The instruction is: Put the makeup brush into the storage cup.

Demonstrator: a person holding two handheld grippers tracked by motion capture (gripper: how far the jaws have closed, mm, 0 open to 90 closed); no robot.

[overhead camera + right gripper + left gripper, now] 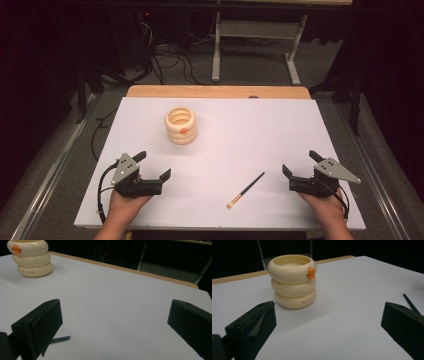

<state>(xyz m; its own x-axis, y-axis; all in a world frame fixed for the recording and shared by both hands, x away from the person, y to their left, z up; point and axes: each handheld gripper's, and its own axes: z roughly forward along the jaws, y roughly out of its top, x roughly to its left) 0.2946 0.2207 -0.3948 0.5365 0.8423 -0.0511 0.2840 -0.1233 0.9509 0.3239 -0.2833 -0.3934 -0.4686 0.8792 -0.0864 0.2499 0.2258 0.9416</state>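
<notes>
Nothing grabbed yet: left gripper (152, 166) and right gripper (299, 163) both gaping, empty. Brush (246, 190) lies near my right, cup (181, 125) farther back (probably brush goes in). I'd grab the brush first.

I count one cream ringed cup (181, 125) on my desk (280, 130), shaped as three stacked rings, with one orange beak-like nub on its top ring. One makeup brush (246, 190) with a dark handle and pale tip lies on the white surface. I hold two grippers: my left gripper (152, 165) and my right gripper (299, 164), each with two black jaws set apart. Two hands of mine hold them, one apiece.
</notes>
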